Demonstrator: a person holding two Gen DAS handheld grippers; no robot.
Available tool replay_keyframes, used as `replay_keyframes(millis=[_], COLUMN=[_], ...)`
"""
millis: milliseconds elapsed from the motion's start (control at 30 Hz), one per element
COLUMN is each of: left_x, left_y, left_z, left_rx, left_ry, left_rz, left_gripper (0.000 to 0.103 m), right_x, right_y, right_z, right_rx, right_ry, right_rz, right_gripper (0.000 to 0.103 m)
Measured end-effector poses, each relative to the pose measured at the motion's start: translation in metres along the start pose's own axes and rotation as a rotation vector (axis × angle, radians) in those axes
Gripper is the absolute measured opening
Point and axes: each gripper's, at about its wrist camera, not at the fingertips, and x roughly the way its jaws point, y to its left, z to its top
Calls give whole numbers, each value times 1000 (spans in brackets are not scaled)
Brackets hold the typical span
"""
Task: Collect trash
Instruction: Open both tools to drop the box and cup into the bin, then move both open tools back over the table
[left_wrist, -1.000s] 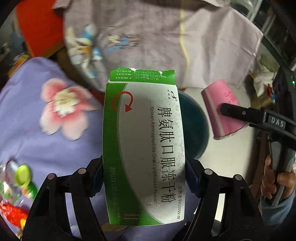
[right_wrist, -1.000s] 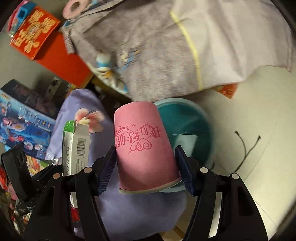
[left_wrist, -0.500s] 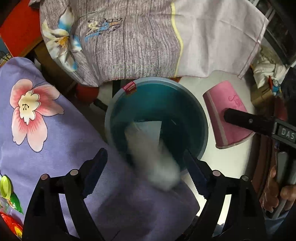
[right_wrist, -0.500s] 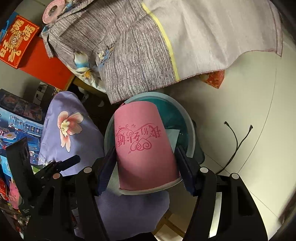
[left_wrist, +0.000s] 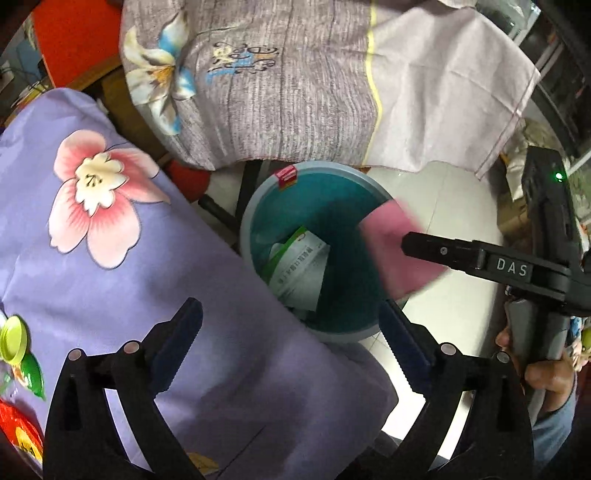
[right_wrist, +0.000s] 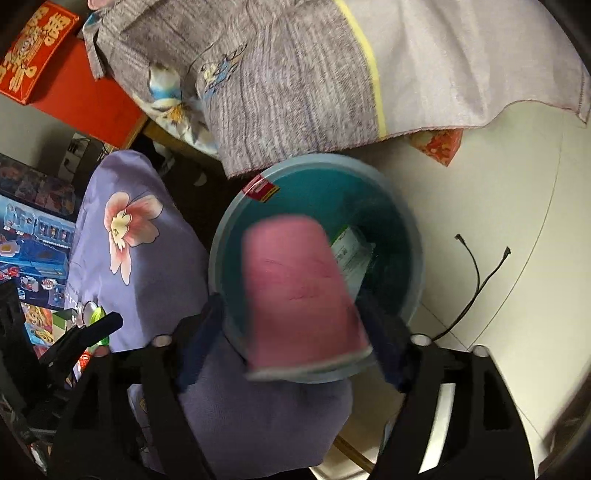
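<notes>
A teal trash bin (left_wrist: 258, 206) stands on the floor below both grippers; it also shows in the right wrist view (right_wrist: 413, 258). A green and white medicine box (left_wrist: 301, 269) lies inside it, seen too in the right wrist view (right_wrist: 351, 254). My left gripper (left_wrist: 291, 339) is open and empty above the bin's near rim. A pink paper cup (right_wrist: 299, 291), blurred, sits between the fingers of my right gripper (right_wrist: 295, 332) over the bin; the jaws look spread slightly wider than the cup. The cup (left_wrist: 395, 251) also shows at the bin's right rim in the left wrist view.
A purple flowered cloth (left_wrist: 92, 229) covers the surface at left. A grey and lilac cloth (left_wrist: 295, 85) hangs behind the bin. A black cable (right_wrist: 476, 280) lies on the pale floor at right. A green bottle cap (left_wrist: 13, 338) and red packaging are at far left.
The left gripper opened and the medicine box fell into the bin. The right gripper moved over the bin with the pink cup, which is now blurred and looks loose between the fingers.
</notes>
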Motion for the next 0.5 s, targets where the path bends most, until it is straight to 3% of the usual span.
replay_keyframes(millis=[333,500], left_x=[-28,-53], left_y=[19,34], left_z=[-22,-50], left_rx=[-36,-80], left_ry=[-34,-63], left_rz=[-5,1], left_gripper=[97,97], right_x=[-9,-16], right_y=[28,55], right_z=[-13,-29], right_rx=[-44,-99], right_ry=[-1,-3], right_rz=[-42,-47], right_gripper=[81,82])
